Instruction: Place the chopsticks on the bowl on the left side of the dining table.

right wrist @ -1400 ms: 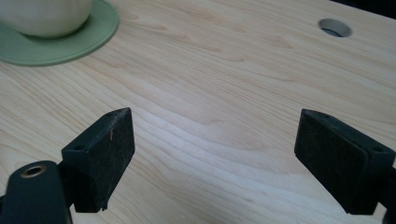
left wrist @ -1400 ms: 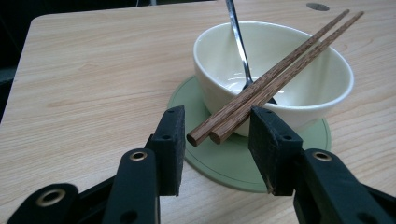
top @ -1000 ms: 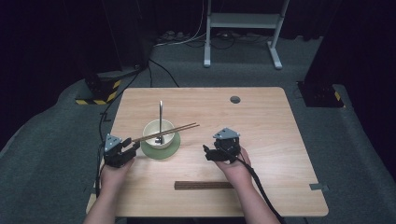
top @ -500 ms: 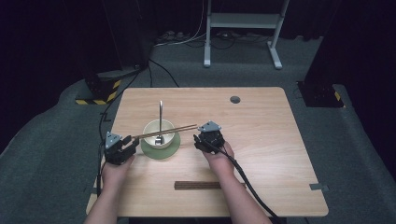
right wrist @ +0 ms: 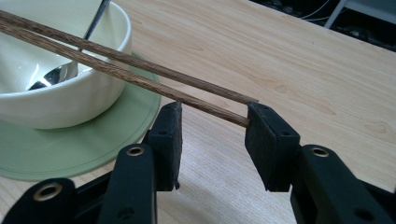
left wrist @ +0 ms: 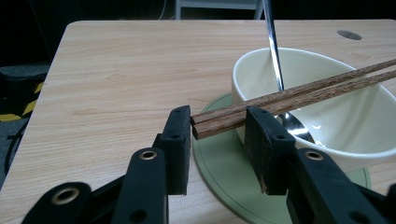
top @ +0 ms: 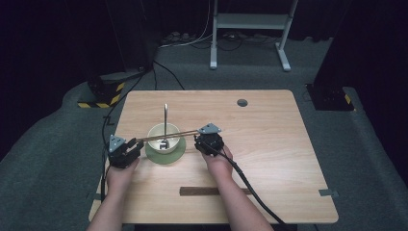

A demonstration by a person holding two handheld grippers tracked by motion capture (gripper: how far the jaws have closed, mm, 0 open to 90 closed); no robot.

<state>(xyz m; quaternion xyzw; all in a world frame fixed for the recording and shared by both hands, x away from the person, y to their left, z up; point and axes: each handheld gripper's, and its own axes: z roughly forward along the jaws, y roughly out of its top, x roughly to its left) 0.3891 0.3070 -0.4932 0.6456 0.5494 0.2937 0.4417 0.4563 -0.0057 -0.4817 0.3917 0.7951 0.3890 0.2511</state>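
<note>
A cream bowl (top: pixel 155 136) sits on a green plate (top: pixel 166 157) left of the table's middle. A metal spoon (top: pixel 165 115) stands in it. Two brown chopsticks (top: pixel 168 136) lie across its rim. My left gripper (top: pixel 136 144) is at their thick ends (left wrist: pixel 210 123), which lie between its pads (left wrist: pixel 180 140); its jaws have just been closing. My right gripper (top: pixel 199 136) is at the thin tips (right wrist: pixel 245 120), which cross the wide gap between its pads (right wrist: pixel 266 140) unpinched; its jaws have just been closing too.
A dark wooden strip (top: pixel 211 191) lies near the front edge of the wooden table (top: pixel 279 144). A round hole (top: pixel 242 102) is at the back right. Cables trail from both grippers. A white stand (top: pixel 250 29) is on the floor beyond.
My right gripper has moved left to the chopstick tips and its jaws have narrowed. The left gripper has stayed at the thick ends. Bowl, spoon and chopsticks lie as before.
</note>
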